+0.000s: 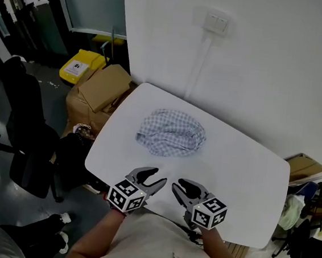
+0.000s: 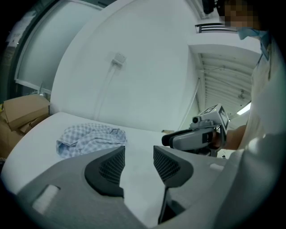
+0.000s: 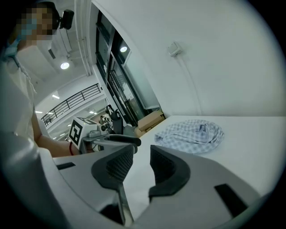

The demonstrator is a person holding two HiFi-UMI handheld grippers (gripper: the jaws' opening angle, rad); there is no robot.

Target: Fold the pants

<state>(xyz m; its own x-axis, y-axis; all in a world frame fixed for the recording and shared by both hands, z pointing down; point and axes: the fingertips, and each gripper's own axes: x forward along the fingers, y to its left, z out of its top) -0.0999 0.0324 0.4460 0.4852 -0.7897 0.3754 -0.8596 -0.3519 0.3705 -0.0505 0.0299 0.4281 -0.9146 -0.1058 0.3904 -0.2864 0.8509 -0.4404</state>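
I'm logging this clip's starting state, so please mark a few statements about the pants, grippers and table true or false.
1. The checked pants lie crumpled on the white table. True.
2. The left gripper grips the pants. False: its jaws stand apart and empty, short of the cloth.
3. The right gripper is open with nothing between its jaws. True.
4. A cardboard box sits on the table. False: it stands on the floor beside it.

Your left tool (image 2: 138, 156) hangs over the white table (image 2: 40, 129), jaws apart with nothing between them. The crumpled checked pants (image 2: 89, 137) lie ahead to the left, your right tool (image 2: 172, 139) alongside at right.
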